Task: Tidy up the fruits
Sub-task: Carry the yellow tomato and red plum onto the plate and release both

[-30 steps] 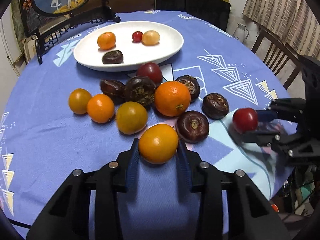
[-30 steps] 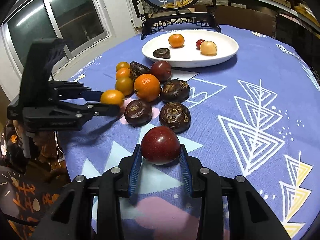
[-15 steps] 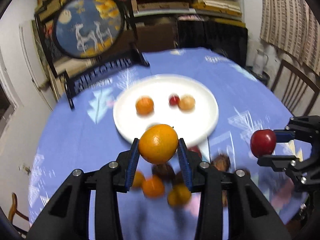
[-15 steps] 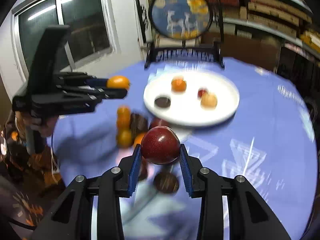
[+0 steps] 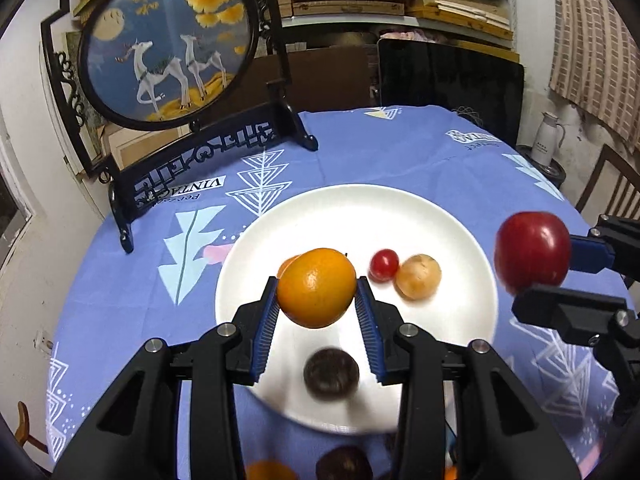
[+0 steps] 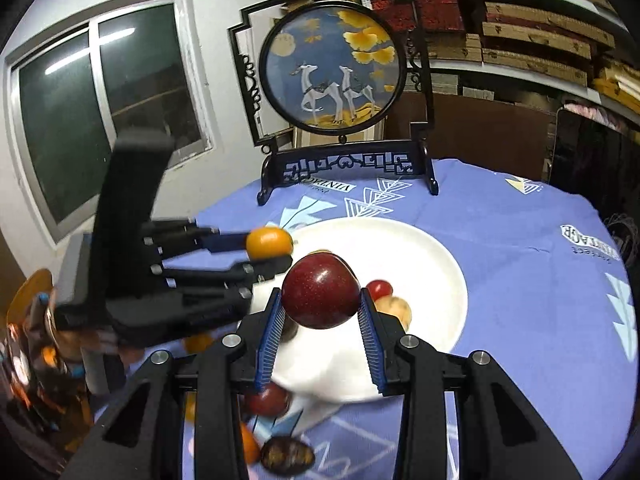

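An orange (image 5: 316,286) is clamped in the left hand-held gripper (image 5: 317,312) and a red plum (image 6: 320,295) in the right hand-held gripper (image 6: 321,322); the white plate (image 5: 460,240) lies directly beneath both, toward the bench's far edge.

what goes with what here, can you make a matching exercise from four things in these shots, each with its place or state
Things:
1. orange fruit
2. dark red fruit
3. small red tomato
4. round deer picture

Places or states:
a. standing upright at the far edge of the table
b. clamped in the left hand-held gripper
c. lying on the white plate
d. clamped in the right hand-held gripper

Pairs: 1-b, 2-d, 3-c, 4-a
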{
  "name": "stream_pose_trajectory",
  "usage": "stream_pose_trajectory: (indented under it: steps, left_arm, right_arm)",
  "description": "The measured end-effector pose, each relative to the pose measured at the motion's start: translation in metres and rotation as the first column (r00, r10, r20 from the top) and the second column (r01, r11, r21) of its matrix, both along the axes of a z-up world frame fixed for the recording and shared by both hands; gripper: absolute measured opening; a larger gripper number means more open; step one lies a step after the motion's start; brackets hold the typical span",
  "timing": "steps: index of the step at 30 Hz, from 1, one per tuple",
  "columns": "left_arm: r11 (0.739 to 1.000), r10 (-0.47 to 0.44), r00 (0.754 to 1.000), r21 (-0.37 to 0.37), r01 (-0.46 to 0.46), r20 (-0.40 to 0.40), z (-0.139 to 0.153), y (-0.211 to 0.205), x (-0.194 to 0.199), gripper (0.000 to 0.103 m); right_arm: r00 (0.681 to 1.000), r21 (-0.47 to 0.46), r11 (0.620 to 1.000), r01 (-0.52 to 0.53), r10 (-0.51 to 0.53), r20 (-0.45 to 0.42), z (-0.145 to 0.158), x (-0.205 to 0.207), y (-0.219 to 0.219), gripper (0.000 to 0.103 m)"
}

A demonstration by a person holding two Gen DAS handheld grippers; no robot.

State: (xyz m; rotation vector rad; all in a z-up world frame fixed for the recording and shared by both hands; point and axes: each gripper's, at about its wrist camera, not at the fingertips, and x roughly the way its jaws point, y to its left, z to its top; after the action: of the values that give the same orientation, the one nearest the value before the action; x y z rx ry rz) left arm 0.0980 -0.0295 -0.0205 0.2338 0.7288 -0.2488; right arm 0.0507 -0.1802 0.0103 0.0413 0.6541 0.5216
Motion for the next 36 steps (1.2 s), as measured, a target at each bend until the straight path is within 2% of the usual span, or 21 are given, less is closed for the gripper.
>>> stream_pose_trajectory:
  steps: [4,12,21,26,32,35,36]
  left_arm:
    - [1.0,0.029,1.0,0.005,-0.029,0.004,-0.009,-0.001,0.014,0.037]
    - [0.999,0.045,0.999,0.001,-0.045,-0.006,-0.022,0.002,0.027,0.037]
    - [0.999,0.051,0.998,0.003,-0.051,-0.029,-0.033,0.002,0.033,0.037]
    - [0.998,0.053,0.998,-0.016,-0.054,-0.034,-0.035,0.005,0.034,0.037]
    - [0.997,0.062,0.997,-0.04,-0.063,-0.039,-0.035,0.011,0.037,0.037]
    - [0.997,0.061,0.997,-0.036,-0.062,-0.039,-0.037,0.01,0.037,0.038]
    - [0.997,0.064,0.997,-0.04,-0.066,-0.038,-0.038,0.011,0.038,0.038]
  right_arm:
    - [1.0,0.048,0.999,0.012,-0.012,-0.01,-0.007,0.016,0.001,0.038]
    - [0.999,0.051,0.999,0.017,-0.014,-0.041,-0.023,0.038,0.009,0.038]
    - [0.999,0.072,0.997,0.027,-0.024,-0.048,-0.028,0.046,0.007,0.038]
    - [0.998,0.117,0.992,0.045,-0.04,-0.044,-0.031,0.047,0.003,0.038]
    - [0.998,0.074,0.996,0.053,-0.05,-0.043,-0.037,0.049,0.007,0.038]
    - [0.996,0.076,0.995,0.066,-0.061,-0.059,-0.042,0.052,0.008,0.041]
    - [0.996,0.079,0.994,0.076,-0.071,-0.056,-0.043,0.053,0.007,0.051]
